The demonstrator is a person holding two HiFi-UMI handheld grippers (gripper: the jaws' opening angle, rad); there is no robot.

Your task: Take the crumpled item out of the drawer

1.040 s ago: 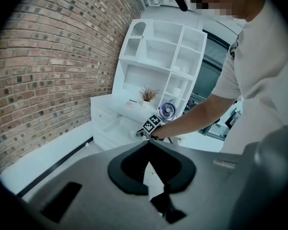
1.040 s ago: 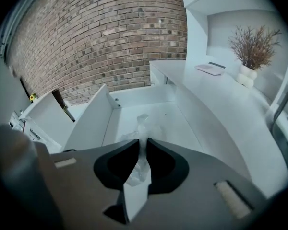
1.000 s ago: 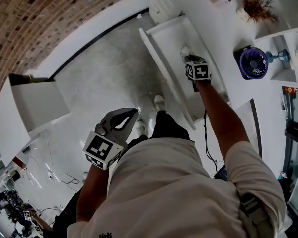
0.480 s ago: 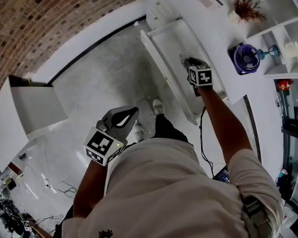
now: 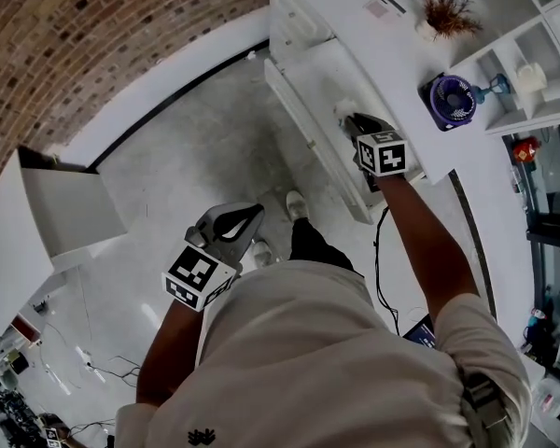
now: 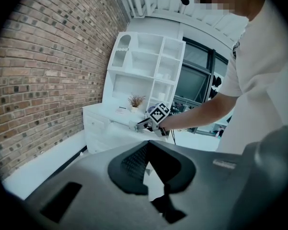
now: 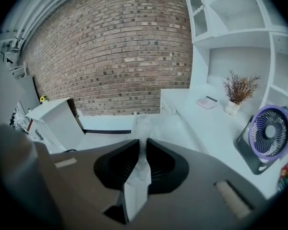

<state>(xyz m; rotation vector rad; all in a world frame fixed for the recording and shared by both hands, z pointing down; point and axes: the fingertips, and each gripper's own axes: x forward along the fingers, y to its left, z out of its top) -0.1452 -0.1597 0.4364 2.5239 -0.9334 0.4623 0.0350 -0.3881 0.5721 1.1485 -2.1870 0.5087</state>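
The crumpled item (image 5: 345,110) is a white wad held over the open white drawer (image 5: 308,133) of the desk. My right gripper (image 5: 361,122) is shut on it. In the right gripper view the white wad (image 7: 142,122) sticks out past the tips of the right gripper (image 7: 143,140) and fills the gap between the jaws. My left gripper (image 5: 235,224) hangs low by the person's hip over the floor, shut with nothing in it. In the left gripper view its own jaws meet at the left gripper (image 6: 148,142), and the right gripper (image 6: 143,124) shows far off at the desk.
A purple fan (image 5: 448,101) and a potted dried plant (image 5: 439,12) stand on the desk top beside the drawer. A white shelf unit (image 5: 532,54) rises at the right. A white cabinet (image 5: 56,217) stands at the left. The person's shoes (image 5: 299,202) are near the drawer front.
The right gripper has risen a little with the white wad and drawn back toward the drawer's near end. The left gripper has stayed by the hip.
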